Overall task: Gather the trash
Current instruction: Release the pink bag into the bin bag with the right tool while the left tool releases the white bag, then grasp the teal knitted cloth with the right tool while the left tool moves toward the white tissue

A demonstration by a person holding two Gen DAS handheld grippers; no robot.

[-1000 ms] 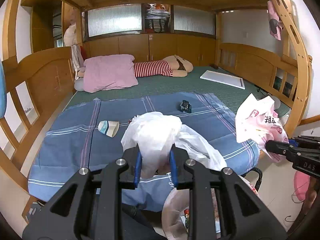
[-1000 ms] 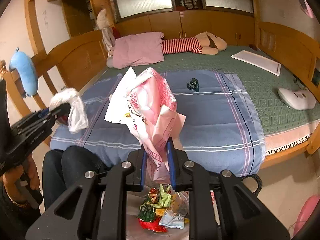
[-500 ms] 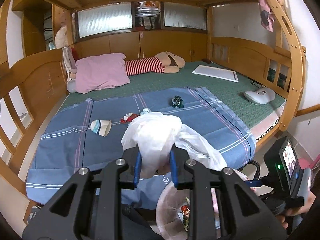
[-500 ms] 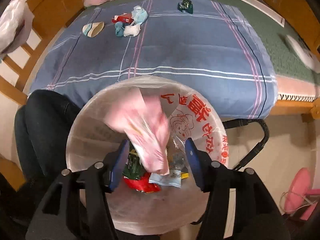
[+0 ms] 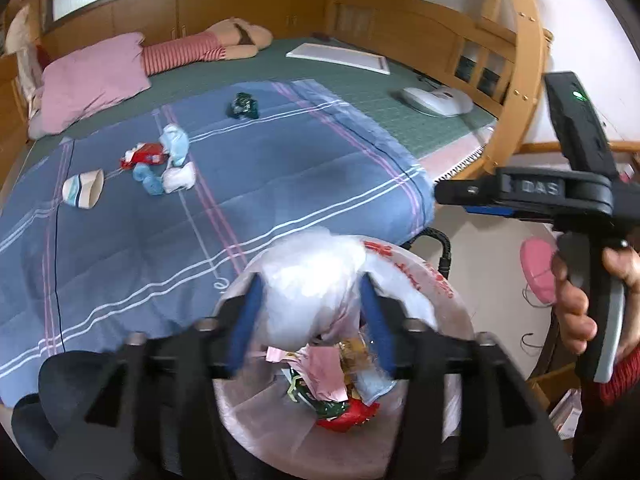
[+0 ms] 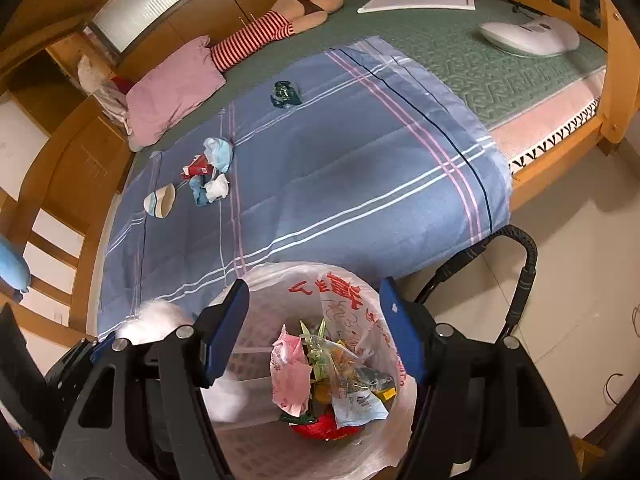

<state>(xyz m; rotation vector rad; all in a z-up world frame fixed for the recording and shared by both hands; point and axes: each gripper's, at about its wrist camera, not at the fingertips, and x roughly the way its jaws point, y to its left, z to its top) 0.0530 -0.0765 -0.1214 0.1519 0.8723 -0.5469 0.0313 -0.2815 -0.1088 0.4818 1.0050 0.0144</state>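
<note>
My left gripper (image 5: 308,316) is open over the lined trash bin (image 5: 448,300), and the crumpled white plastic bag (image 5: 312,292) sits loose between its spread fingers, blurred. My right gripper (image 6: 314,328) is open and empty above the same bin (image 6: 256,320), where the pink bag (image 6: 290,368) lies on coloured wrappers. On the blue sheet (image 5: 280,184) lie a paper cup (image 5: 82,190), a red wrapper (image 5: 142,156), blue and white wads (image 5: 172,160) and a dark green wrapper (image 5: 242,106). These also show in the right wrist view, with the cup (image 6: 160,200) and green wrapper (image 6: 286,94).
A pink pillow (image 5: 92,80) and a striped plush doll (image 5: 208,46) lie at the bed's far end. A white board (image 5: 340,56) and a white device (image 5: 436,100) lie on the green mat. A wooden ladder (image 5: 520,92) stands right. A black chair arm (image 6: 520,276) is beside the bin.
The right gripper swung over the bin, opened and dropped the pink bag in. The left gripper tipped down over the bin and opened, freeing the white bag.
</note>
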